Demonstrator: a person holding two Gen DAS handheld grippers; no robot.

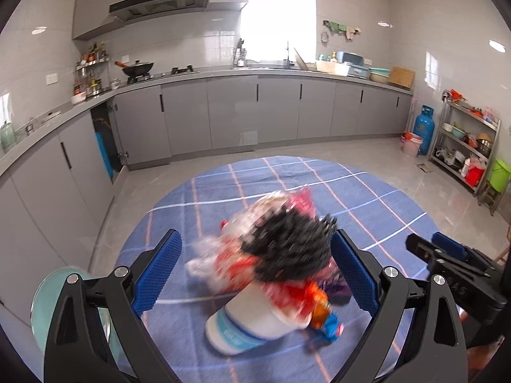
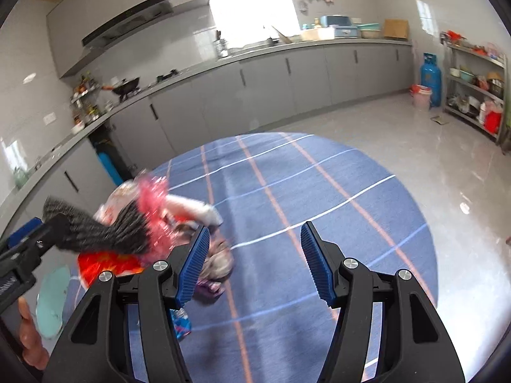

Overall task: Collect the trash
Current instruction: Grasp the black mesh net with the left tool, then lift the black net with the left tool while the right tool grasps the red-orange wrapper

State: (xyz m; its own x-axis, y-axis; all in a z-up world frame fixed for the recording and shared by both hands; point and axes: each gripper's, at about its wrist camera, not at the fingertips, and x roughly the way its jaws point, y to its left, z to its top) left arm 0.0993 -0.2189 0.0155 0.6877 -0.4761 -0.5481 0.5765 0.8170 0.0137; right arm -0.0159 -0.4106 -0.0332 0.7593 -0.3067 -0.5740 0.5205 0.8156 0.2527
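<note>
While its two blue ribbed pads stood wide apart, the left gripper framed a blurred heap of trash on the round blue plaid tablecloth without clearly clamping any of it. In the left wrist view a dark, bristly black bundle sat at the top of the heap, nearly touching the right-hand pad; whether it actually pressed against that pad could not be told through the motion blur. Below the bundle lay a white paper cup with a pale blue band, tipped on its side, and red and orange wrappers spilled around its mouth. A pink crinkled wrapper and clear plastic film lay at the heap's far side.

The right gripper was released too, its pads spread over bare cloth just right of the heap, holding nothing. From the right wrist view the heap lay beside its left pad, with a small blue wrapper on the cloth near that pad. At the heap's left side a pale green round plate sat at the cloth's edge. Beyond the cloth ran grey kitchen cabinets, and a blue gas cylinder stood far to the heap's right.
</note>
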